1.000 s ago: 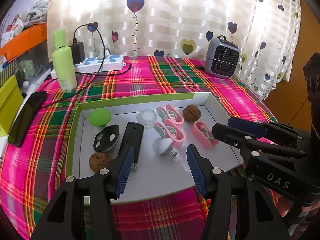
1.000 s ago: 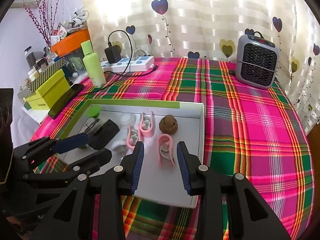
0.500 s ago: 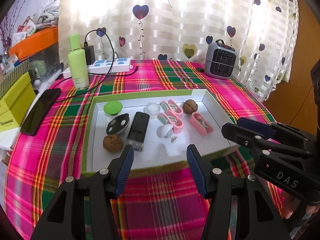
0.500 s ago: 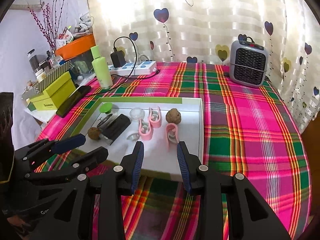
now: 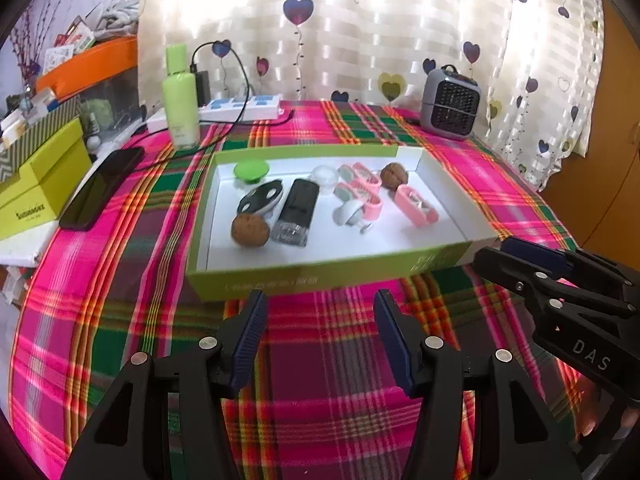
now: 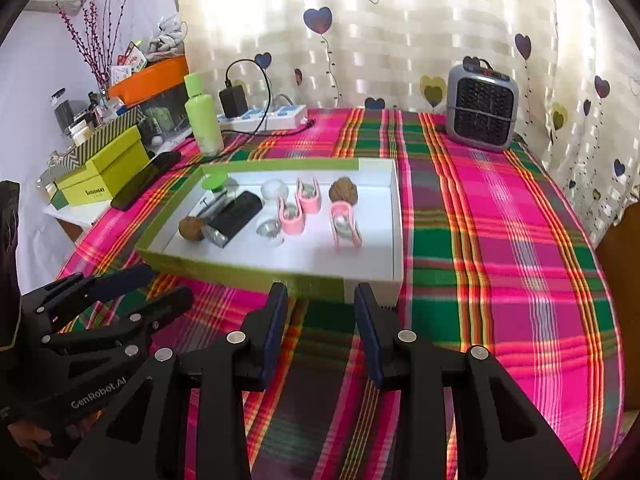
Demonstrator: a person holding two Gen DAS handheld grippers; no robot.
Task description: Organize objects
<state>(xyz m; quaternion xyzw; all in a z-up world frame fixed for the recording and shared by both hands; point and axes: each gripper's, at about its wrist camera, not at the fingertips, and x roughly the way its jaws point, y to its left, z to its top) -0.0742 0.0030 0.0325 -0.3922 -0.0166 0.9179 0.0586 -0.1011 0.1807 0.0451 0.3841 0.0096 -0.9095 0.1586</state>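
Across the pink-and-green plaid tablecloth, both grippers are backing away from the shallow green-sided cardboard tray with the white floor: 1 second ago their fingertips were hanging over its contents, and now they are hovering short of its near wall. The left gripper is standing half spread with nothing between its blue pads, and the right gripper is narrower yet also released and empty. Judging by that retreat, sorting looks finished or paused.

Inside the tray, 2 brown walnuts, 3 pink plastic clips, a black rectangular device, a black oval case, a green round lid, a clear small cup and a white knob are lying near each other.

Beyond the tray, a pale green bottle, a white power strip and a grey small heater are standing well apart; left of it a black phone is resting. Nothing is blocking the grippers.
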